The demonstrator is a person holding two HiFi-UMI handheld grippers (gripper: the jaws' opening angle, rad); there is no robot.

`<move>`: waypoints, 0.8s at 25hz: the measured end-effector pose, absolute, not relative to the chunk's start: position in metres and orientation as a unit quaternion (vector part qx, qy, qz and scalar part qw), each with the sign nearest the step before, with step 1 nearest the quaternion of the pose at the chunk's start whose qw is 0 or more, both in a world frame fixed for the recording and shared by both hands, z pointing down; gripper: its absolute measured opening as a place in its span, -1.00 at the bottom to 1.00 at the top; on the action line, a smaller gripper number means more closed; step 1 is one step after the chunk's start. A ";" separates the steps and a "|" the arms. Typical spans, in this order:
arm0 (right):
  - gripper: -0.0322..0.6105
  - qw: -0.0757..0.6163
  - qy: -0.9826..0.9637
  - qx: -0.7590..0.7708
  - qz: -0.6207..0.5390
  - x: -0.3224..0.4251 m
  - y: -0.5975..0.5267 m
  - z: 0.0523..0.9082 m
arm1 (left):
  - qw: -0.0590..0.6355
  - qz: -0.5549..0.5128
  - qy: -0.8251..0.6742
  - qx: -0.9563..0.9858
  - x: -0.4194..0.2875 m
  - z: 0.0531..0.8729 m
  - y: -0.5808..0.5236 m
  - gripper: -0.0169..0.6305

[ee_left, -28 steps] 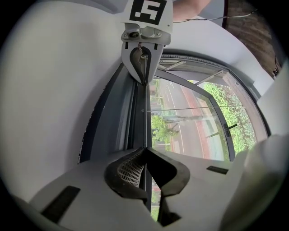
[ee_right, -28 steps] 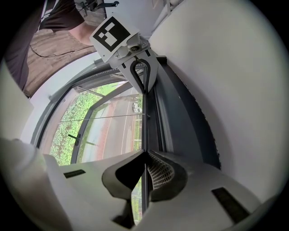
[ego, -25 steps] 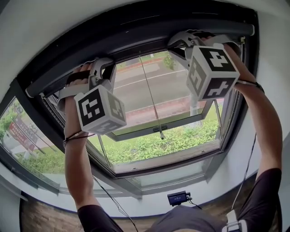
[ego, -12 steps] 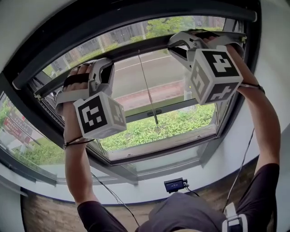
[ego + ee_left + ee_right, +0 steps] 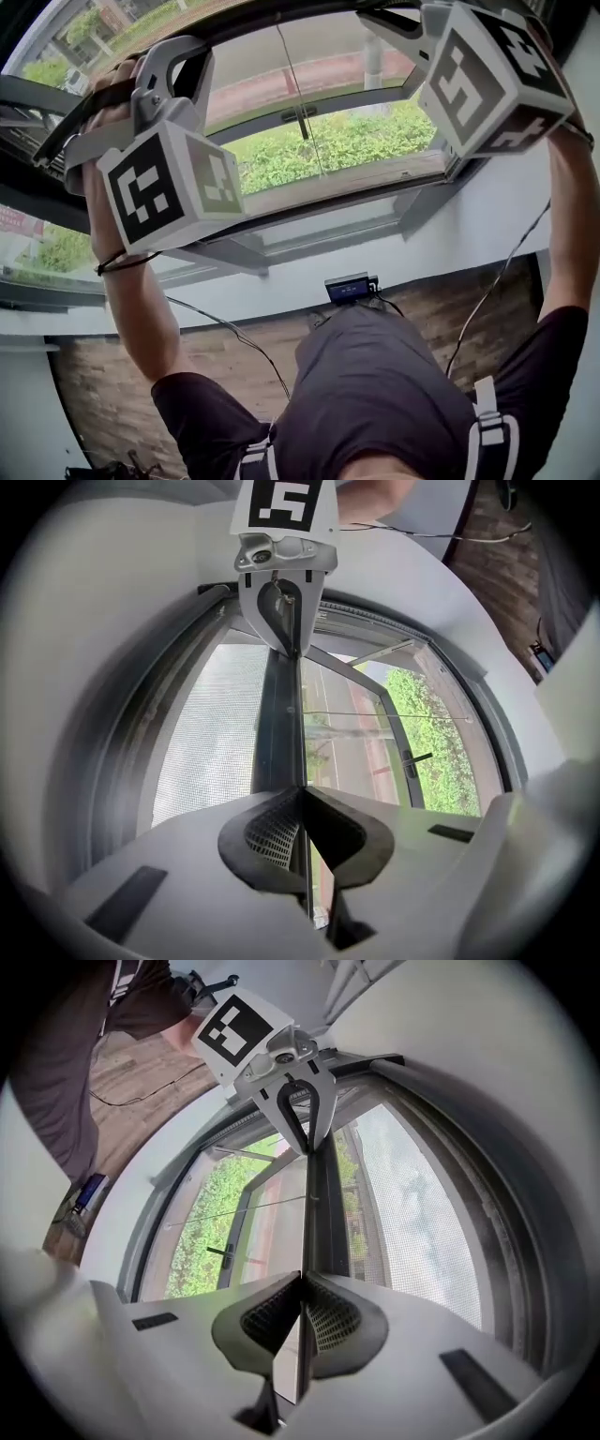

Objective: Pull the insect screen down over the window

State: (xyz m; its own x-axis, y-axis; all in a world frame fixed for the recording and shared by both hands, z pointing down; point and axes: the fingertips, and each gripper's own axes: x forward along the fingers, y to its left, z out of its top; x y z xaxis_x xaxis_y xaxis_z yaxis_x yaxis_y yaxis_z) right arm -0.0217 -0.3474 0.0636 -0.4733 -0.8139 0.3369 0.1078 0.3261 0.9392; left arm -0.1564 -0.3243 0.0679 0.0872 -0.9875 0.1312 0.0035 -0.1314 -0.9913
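The insect screen's dark pull bar (image 5: 278, 726) runs between my two grippers, with grey mesh (image 5: 202, 738) stretched behind it. My left gripper (image 5: 302, 794) is shut on the bar's thin edge, and the right gripper shows at the bar's far end (image 5: 284, 607). In the right gripper view the bar (image 5: 324, 1208) and the mesh (image 5: 417, 1213) appear again, and my right gripper (image 5: 302, 1279) is shut on the same edge. In the head view both grippers, left (image 5: 173, 66) and right (image 5: 412, 23), are held high at the bar (image 5: 281, 17); their jaw tips are hidden.
Behind the bar, the tilted window sash carries a handle (image 5: 298, 115), and a thin cord (image 5: 302, 122) hangs in front of it. A small black device (image 5: 349, 288) sits below the sill, with cables (image 5: 244, 342) trailing over the wooden floor. White reveal walls stand on both sides.
Both grippers have come down with the bar. The head view has tipped down, so more floor and the person's torso show, and the cassette at the top has left the view.
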 end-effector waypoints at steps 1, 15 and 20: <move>-0.83 0.448 -0.686 0.253 -0.515 -0.022 -0.349 0.072 | 0.481 -0.512 0.440 -0.559 -0.156 0.077 -0.326 -0.89; -0.83 0.492 -0.724 0.194 -0.444 -0.026 -0.368 0.196 | 0.408 -0.532 0.402 -0.624 -0.162 0.203 -0.346 -0.89; -0.83 0.503 -0.733 0.176 -0.423 -0.027 -0.369 0.224 | 0.394 -0.543 0.395 -0.628 -0.168 0.232 -0.348 -0.89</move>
State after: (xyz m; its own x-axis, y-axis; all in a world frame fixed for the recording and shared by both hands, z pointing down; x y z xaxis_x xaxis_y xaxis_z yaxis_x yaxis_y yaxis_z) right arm -0.0267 -0.3688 0.2242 -0.4320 -0.6839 0.5879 0.1679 0.5795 0.7975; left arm -0.1676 -0.3482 0.2321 0.0985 -0.9235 0.3707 -0.0681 -0.3779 -0.9233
